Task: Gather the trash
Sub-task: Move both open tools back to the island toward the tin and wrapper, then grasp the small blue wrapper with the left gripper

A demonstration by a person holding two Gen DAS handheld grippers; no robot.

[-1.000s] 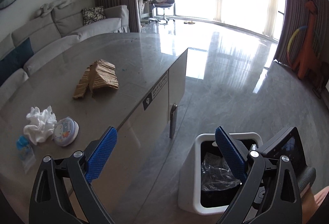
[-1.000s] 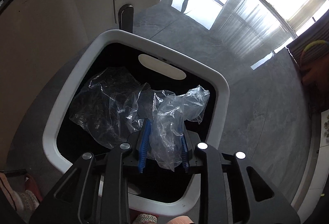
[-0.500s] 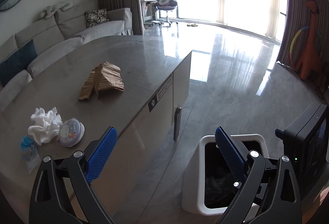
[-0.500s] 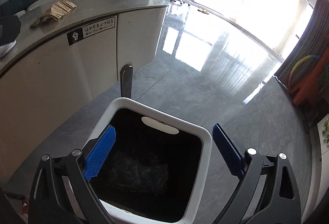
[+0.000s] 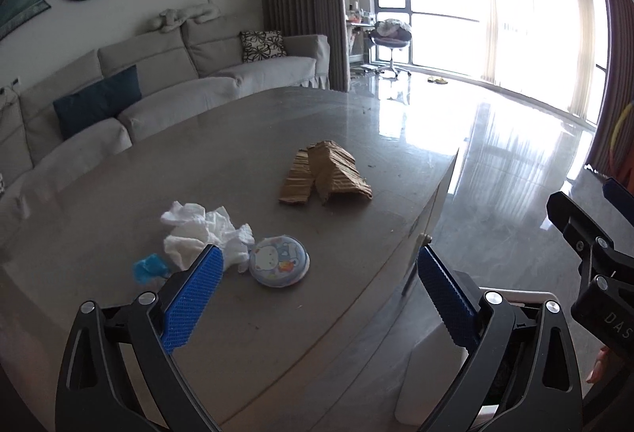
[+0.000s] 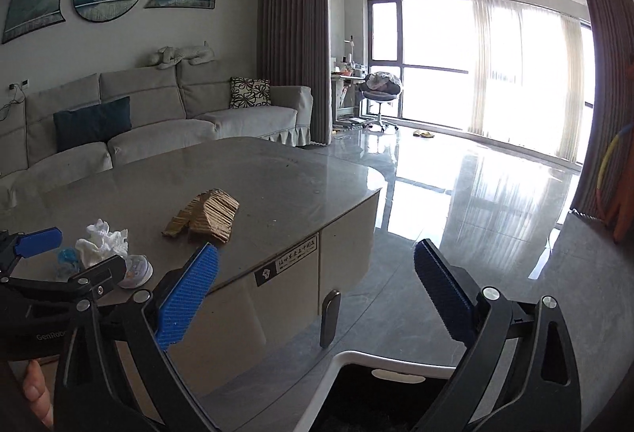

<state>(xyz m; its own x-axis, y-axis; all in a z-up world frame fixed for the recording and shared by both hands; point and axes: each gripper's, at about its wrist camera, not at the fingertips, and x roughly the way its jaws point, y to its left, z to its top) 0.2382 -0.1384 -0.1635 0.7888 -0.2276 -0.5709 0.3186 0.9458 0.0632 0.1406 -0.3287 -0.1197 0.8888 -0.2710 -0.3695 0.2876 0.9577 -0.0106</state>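
Between pickups | both grippers, left (image 5: 317,297) and right (image 6: 313,297), fingers spread, empty | next: tissue (image 5: 206,234) near bench (image 5: 277,333) edge, then bin (image 6: 348,364)

1. The left gripper (image 5: 317,297) points slightly downward, its jaws spread wide, with nothing between the blue pads (image 5: 190,297).
2. The right gripper (image 6: 313,297) tilts gently down; its jaws have just been opening and now stand wide, with nothing between them.
3. A fingertip (image 6: 37,392) shows to the left of the right jaws, beneath the left gripper's body.
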